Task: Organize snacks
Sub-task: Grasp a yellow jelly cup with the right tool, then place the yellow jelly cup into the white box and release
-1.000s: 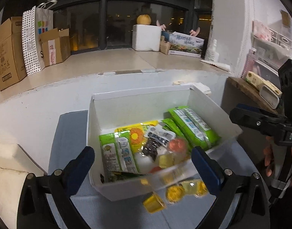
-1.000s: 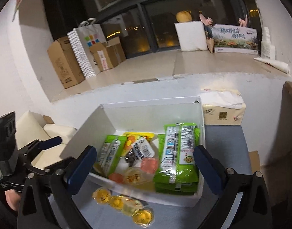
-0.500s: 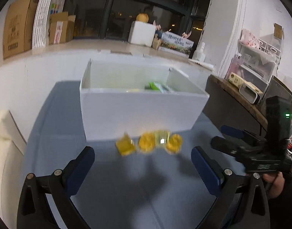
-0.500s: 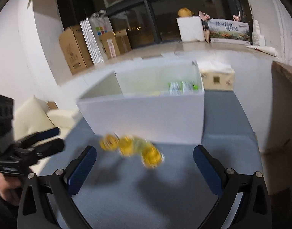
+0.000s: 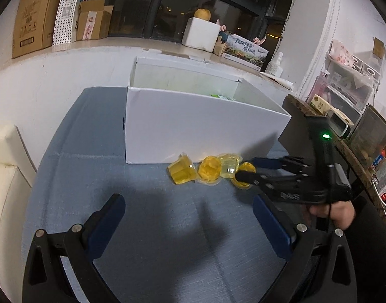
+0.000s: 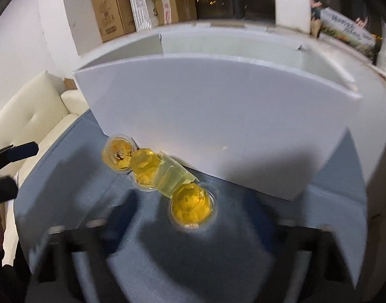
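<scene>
Several yellow jelly cups (image 5: 208, 170) lie in a row on the blue-grey tablecloth (image 5: 155, 227), right in front of the white snack box (image 5: 193, 131). My right gripper (image 5: 246, 168) reaches in from the right. Its jaws are closing, with the row's rightmost cup (image 6: 191, 208) between them, and the blurred fingers (image 6: 122, 217) stand a little off its sides. My left gripper (image 5: 187, 202) is open and holds nothing, hovering over bare cloth short of the cups. Green packets barely show over the box rim.
A cream sofa (image 5: 6, 176) borders the table on the left. A wooden shelf (image 5: 344, 141) with clutter stands to the right. Cardboard boxes (image 5: 31, 17) and a white foam box (image 5: 200, 32) sit on the ledge behind. A hand (image 5: 331, 212) holds the right gripper.
Both grippers have sunk from above the box to table height in front of it. The right gripper has moved in around the rightmost cup, and its jaws have narrowed.
</scene>
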A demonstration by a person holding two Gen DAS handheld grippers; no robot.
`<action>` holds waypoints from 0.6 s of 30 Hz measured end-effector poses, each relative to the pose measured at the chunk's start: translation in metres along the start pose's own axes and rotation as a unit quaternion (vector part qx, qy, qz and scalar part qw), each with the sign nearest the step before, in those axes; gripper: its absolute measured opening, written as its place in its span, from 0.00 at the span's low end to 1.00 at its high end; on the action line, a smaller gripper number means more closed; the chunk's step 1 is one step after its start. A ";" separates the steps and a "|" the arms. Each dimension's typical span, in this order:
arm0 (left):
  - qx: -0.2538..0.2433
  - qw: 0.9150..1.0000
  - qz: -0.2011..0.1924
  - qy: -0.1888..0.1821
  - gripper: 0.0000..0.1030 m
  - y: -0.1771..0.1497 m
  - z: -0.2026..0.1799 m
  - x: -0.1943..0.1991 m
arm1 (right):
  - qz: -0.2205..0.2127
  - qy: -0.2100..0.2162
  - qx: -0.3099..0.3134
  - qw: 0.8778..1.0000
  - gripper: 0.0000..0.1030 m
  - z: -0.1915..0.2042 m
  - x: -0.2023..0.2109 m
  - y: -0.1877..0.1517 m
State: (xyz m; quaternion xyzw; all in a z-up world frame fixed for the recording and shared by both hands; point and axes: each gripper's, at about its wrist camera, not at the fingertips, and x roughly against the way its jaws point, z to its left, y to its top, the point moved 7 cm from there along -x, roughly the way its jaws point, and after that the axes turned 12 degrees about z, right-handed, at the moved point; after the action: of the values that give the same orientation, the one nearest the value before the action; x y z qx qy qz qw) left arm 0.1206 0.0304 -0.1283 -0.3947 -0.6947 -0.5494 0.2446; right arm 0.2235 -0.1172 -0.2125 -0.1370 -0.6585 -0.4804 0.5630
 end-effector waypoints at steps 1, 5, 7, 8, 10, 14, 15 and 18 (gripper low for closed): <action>0.000 1.000 0.002 0.000 1.00 -0.001 0.000 -0.002 | 0.012 -0.001 0.004 1.000 0.41 0.000 -0.005 -0.001; -0.003 1.000 0.011 0.001 1.00 -0.003 -0.002 -0.010 | 0.000 0.013 0.006 1.000 0.38 0.004 0.002 -0.009; -0.009 1.000 0.018 0.000 1.00 -0.003 -0.005 -0.017 | -0.009 0.019 0.001 1.000 0.38 0.004 0.008 -0.015; -0.013 1.000 0.022 0.002 1.00 -0.002 -0.006 -0.021 | -0.013 0.027 -0.007 1.000 0.38 0.003 0.011 -0.018; -0.019 0.999 0.039 0.010 1.00 0.002 -0.007 -0.034 | -0.025 0.039 -0.017 0.999 0.38 0.003 0.020 -0.024; 0.010 0.998 0.061 0.013 1.00 0.019 0.002 -0.061 | -0.054 0.051 -0.035 0.997 0.38 0.007 0.045 -0.043; 0.016 0.998 0.062 0.008 1.00 0.023 0.004 -0.066 | -0.060 0.052 -0.038 0.996 0.38 0.008 0.052 -0.043; 0.054 0.996 0.069 0.012 0.99 0.034 0.015 -0.081 | -0.076 0.053 -0.041 0.995 0.38 0.012 0.069 -0.051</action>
State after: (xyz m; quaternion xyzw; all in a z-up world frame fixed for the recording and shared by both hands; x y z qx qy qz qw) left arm 0.1953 0.0246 -0.1758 -0.4214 -0.6913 -0.4979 0.3110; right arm 0.1567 -0.1577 -0.1750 -0.0838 -0.6155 -0.5553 0.5529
